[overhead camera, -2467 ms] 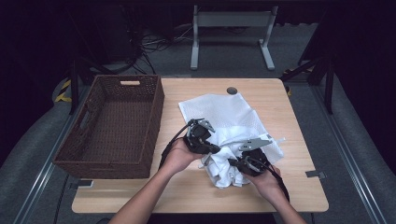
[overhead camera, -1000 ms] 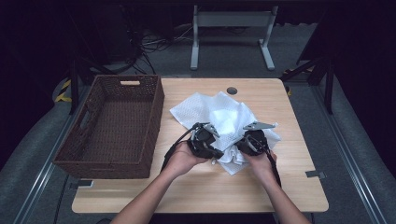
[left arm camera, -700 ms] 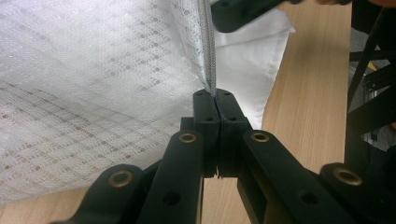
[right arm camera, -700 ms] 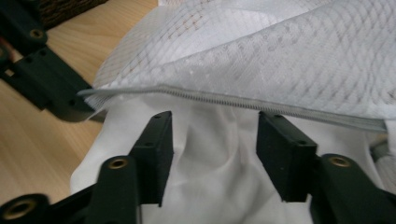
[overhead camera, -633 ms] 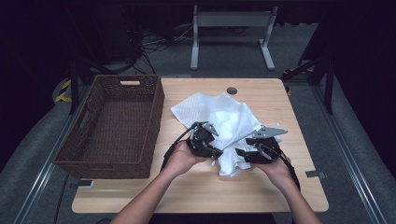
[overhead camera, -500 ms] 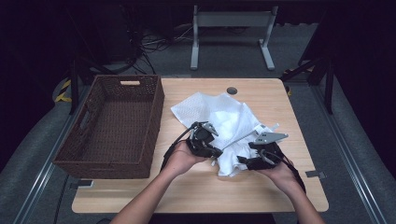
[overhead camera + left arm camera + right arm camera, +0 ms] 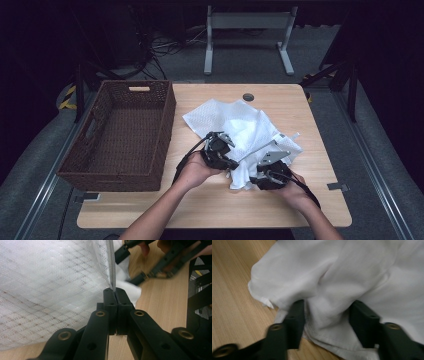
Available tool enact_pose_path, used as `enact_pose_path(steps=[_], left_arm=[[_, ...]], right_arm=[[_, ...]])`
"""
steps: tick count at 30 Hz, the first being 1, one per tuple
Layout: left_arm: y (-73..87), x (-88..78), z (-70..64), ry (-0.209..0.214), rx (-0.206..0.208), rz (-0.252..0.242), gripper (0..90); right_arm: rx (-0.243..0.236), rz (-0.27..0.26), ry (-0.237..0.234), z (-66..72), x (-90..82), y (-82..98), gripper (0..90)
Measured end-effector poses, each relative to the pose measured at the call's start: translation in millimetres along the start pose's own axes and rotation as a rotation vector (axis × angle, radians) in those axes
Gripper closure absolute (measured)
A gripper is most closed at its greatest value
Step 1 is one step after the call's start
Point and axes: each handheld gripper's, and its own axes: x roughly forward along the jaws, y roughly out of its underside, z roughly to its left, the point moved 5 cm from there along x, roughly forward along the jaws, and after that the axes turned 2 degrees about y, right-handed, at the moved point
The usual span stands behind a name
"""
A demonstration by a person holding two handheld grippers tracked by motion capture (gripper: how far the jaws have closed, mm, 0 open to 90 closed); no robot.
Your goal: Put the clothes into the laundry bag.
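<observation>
The left tool [image 7: 219, 150] sits at the near middle of the table [image 7: 200, 210] in the high view, gripped by the person's left hand [image 7: 192, 171], with its tip on the near left part of a white garment [image 7: 240, 127]. The right tool [image 7: 272, 172] lies just to the right of it, at the garment's near right edge, held by the right hand [image 7: 295, 187]. The garment is bunched and rumpled in the middle of the table, partly spread toward the far side. A brown wicker basket [image 7: 100, 135] stands on the left of the table with nothing in it.

In the left gripper view, the left tool [image 7: 113, 293] has its jaws pressed fully together on a thin grey hem [image 7: 110, 265] of the white mesh fabric [image 7: 50, 285], which rises taut from the tips. The other tool [image 7: 160, 262] shows farther off over the wood.

In the right gripper view, the right tool [image 7: 327, 312] stands wide apart, its jaws on either side of a fold of the smooth white cloth [image 7: 352, 272] that bulges between them; it has not closed on it.

As a judgement, the work is at an early stage: one edge is secured and the second grasp is only being set up. The garment is neither flattened nor folded, and if it is meant for the basket, none of that is done yet.
</observation>
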Motion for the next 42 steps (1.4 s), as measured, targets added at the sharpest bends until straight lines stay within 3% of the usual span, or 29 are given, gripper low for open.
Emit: enact_pose_path(steps=[3,7,13,20,24,27,38,42], left_arm=[[-0.1,0.6,-0.6,0.001,0.007,-0.002,89.3],[-0.6,0.7,-1.6,0.003,0.01,0.001,89.3],[-0.7,0.5,-3.5,0.002,0.014,0.001,89.3],[-1.6,0.6,-5.0,0.018,0.021,-0.002,89.3],[-1.1,2.0,-7.1,0.025,0.029,0.009,89.3],[-1.0,0.4,-7.0,0.029,0.024,0.007,89.3],[0.5,-2.2,-4.1,0.023,0.02,-0.002,89.2],[1.4,-2.8,-1.7,0.017,0.015,-0.008,89.2]], right_arm=[[0.015,0.003,-0.005,-3.7,-0.7,0.4,84.4],[0.024,-0.012,-0.05,-1.1,-0.5,-2.6,87.4],[0.047,-0.069,-0.057,2.4,6.1,-22.1,87.5],[0.093,-0.126,-0.02,-6.6,15.9,-42.0,87.5],[0.133,-0.18,-0.023,-13.1,15.4,-52.1,87.6],[0.137,-0.205,-0.025,-14.3,17.3,-59.1,87.6],[0.137,-0.228,-0.017,-16.2,22.4,-61.9,85.7],[0.133,-0.217,-0.026,-16.9,9.6,-54.4,71.3]])
